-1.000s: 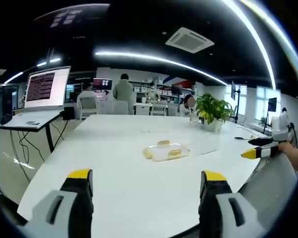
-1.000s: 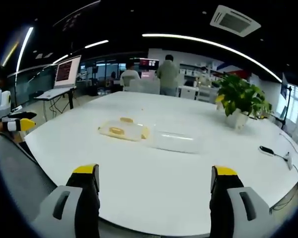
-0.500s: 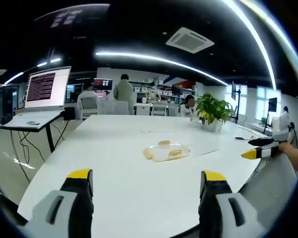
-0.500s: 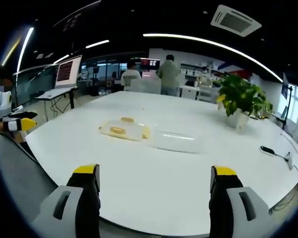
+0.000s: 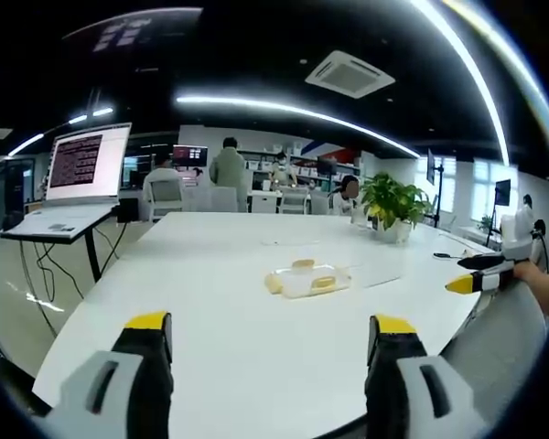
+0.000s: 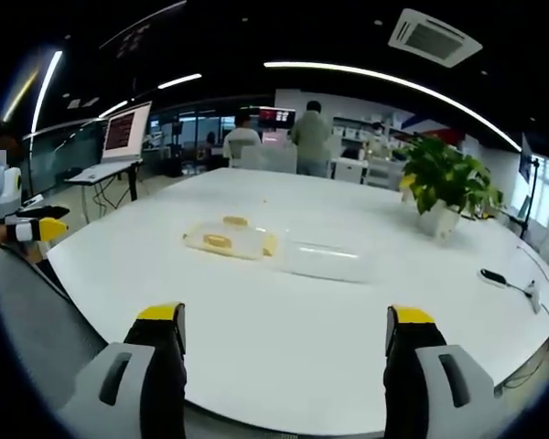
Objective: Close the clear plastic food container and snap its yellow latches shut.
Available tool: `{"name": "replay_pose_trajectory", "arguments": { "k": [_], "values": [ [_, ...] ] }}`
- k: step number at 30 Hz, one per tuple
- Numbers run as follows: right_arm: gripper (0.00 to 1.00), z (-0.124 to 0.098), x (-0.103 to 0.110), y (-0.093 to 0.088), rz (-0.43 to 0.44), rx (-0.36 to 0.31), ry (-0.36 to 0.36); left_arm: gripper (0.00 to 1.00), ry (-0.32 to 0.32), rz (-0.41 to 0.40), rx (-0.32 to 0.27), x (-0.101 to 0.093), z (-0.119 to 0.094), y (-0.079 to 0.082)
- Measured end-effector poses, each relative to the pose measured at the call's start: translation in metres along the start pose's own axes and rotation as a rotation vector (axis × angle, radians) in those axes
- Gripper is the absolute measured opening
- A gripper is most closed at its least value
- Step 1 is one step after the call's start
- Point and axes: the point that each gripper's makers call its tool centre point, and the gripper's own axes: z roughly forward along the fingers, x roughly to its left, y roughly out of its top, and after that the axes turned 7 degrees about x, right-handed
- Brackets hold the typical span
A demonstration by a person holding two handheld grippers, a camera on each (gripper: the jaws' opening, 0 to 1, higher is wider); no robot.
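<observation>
A clear plastic food container with yellow latches sits out on the white table. Its clear lid lies flat on the table beside it. My left gripper hangs open at the near table edge, well short of the container, jaws wide and empty. My right gripper is likewise open and empty at its table edge. The right gripper's yellow tip enters the left gripper view at the right; the left gripper's tip enters the right gripper view at the left.
A potted green plant stands on the far side of the table. A laptop rests on a side stand. A cable with a small device lies near the table's right edge. People sit at desks behind.
</observation>
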Motion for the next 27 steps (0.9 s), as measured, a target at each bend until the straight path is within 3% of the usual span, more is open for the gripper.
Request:
{"name": "replay_pose_trajectory", "arguments": {
  "k": [27],
  "values": [
    [0.87, 0.0, -0.0008, 0.0003, 0.006, -0.007, -0.001, 0.82, -0.006, 0.003, 0.008, 0.0006, 0.0012, -0.0012]
  ]
}}
